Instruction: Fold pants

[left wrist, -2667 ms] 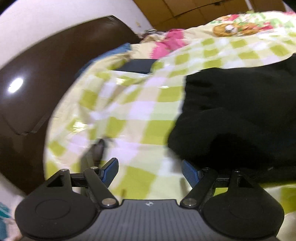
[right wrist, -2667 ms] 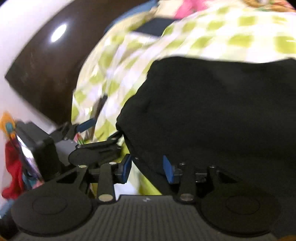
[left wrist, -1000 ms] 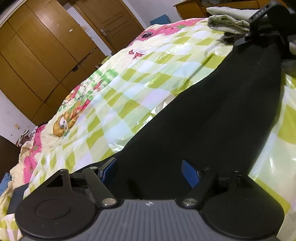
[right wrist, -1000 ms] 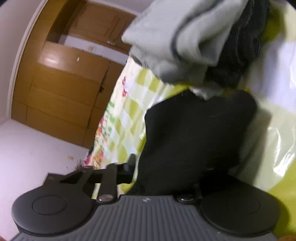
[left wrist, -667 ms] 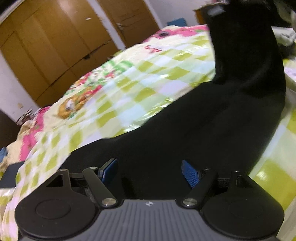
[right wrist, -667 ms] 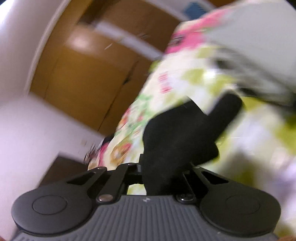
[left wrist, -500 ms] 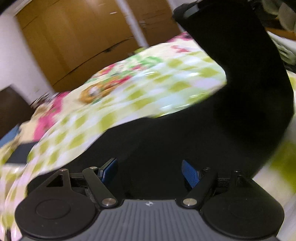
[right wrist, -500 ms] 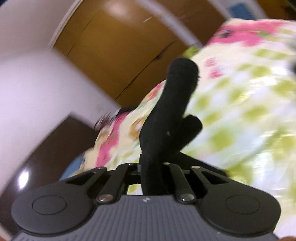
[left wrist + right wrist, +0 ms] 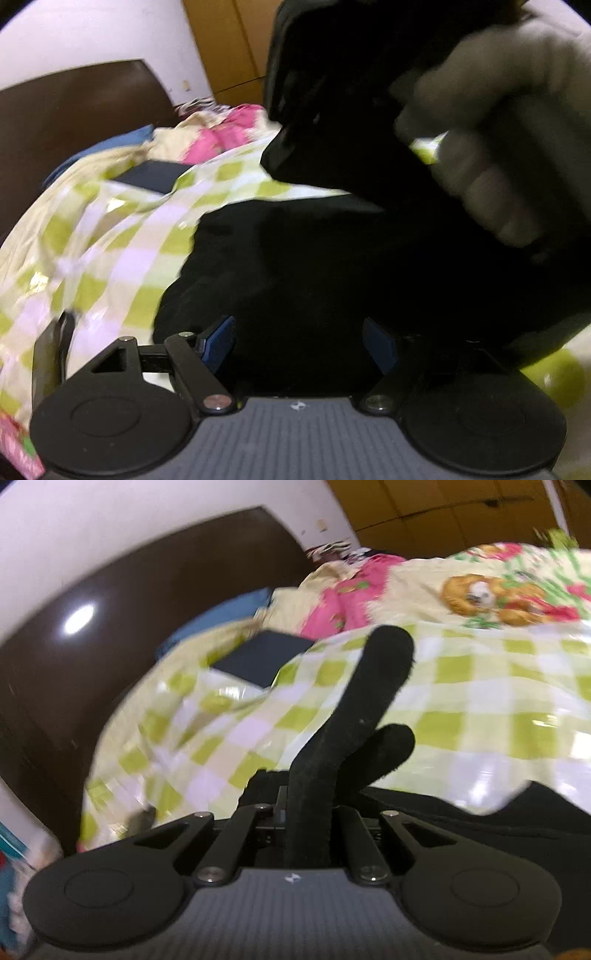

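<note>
Black pants (image 9: 332, 266) spread on checked bedspread (image 9: 122, 236), waist end now at 12 o'clock from left gripper (image 9: 299, 339). Leg end, a second ago far down the bed by the grey laundry, now carried up and over toward headboard (image 9: 122, 602). Right gripper (image 9: 310, 812) clamped tight on a pinched fold of pants (image 9: 354, 716), sticking up at 12. Left gripper jaws wide apart, holding nothing, cloth between them. Hand (image 9: 491, 147) at 2 o'clock, blurred. Probably lengthwise fold half done; hem not yet laid down.
</note>
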`<action>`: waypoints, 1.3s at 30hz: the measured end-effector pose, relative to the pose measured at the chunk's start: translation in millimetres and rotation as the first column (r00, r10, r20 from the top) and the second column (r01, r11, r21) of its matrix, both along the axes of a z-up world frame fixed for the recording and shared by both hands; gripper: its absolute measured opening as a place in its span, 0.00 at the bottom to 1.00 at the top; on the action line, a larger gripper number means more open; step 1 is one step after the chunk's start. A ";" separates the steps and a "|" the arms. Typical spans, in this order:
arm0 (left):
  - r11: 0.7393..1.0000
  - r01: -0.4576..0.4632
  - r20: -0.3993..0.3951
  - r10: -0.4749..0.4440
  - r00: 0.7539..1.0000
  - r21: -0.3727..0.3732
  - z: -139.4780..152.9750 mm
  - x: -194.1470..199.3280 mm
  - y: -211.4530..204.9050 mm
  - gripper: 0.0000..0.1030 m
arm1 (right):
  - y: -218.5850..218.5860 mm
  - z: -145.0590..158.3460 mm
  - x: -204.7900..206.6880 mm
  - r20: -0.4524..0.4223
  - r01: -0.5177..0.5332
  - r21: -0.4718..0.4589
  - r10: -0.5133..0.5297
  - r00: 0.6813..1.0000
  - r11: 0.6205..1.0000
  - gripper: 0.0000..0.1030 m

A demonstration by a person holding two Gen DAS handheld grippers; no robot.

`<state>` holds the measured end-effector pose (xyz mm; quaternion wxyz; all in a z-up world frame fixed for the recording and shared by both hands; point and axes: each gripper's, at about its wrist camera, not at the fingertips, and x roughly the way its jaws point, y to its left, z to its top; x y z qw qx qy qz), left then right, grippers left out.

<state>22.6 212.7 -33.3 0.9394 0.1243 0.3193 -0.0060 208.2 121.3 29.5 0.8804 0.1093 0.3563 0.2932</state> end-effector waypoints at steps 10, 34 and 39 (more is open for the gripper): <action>0.998 -0.020 0.019 0.022 1.000 -0.054 -5.3 -20.1 24.5 0.87 | 86.2 -30.5 -62.7 0.167 -0.138 -0.436 0.231 0.959 0.889 0.22; 0.987 -0.149 0.130 0.155 0.979 -0.056 31.2 -27.5 59.0 0.87 | -18.6 11.5 -98.6 0.167 -0.028 -0.369 0.095 0.981 0.929 0.59; 0.998 -0.064 0.170 0.061 0.984 0.009 36.0 6.6 26.2 0.88 | -94.0 -8.3 -93.8 0.083 0.154 -0.405 -0.132 0.988 0.901 0.60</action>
